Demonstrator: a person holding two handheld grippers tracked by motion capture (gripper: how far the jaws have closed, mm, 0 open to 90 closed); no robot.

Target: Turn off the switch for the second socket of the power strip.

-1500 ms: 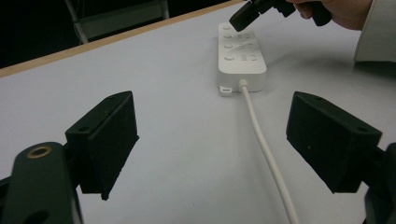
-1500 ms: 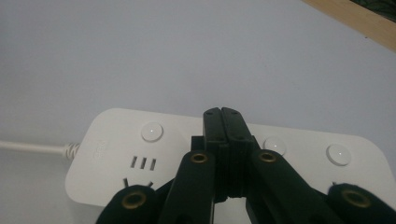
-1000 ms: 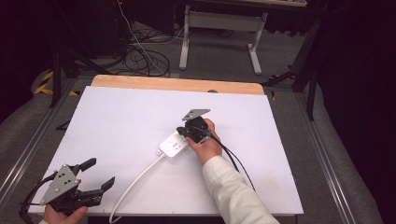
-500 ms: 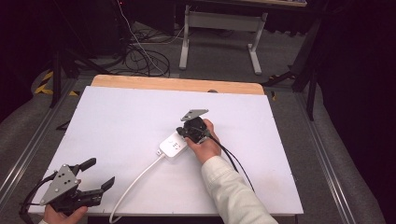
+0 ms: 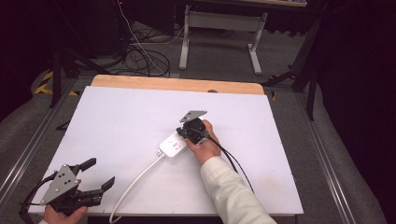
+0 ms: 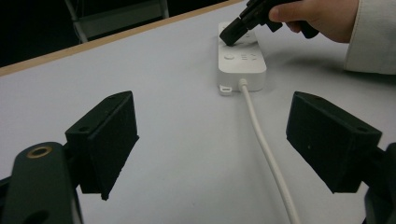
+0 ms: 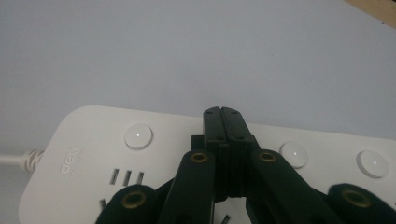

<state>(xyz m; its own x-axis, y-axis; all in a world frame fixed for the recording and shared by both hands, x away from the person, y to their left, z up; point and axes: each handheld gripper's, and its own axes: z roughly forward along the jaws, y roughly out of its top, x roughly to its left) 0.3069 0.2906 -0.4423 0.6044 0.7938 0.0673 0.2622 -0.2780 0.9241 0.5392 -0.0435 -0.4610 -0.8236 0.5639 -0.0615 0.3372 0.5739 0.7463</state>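
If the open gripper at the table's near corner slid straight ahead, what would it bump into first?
Probably the white cable, which runs between the left gripper's spread jaws, then the power strip it leads to. Depth is hard to judge.

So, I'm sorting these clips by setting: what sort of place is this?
Probably a lab or workshop recording rig: a white-topped table ringed by dark curtains, loose cables on the floor, a metal stand behind.

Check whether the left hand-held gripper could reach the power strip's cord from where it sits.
Probably yes: the left hand-held gripper is open, the white cord runs between its jaws, and nothing blocks it.
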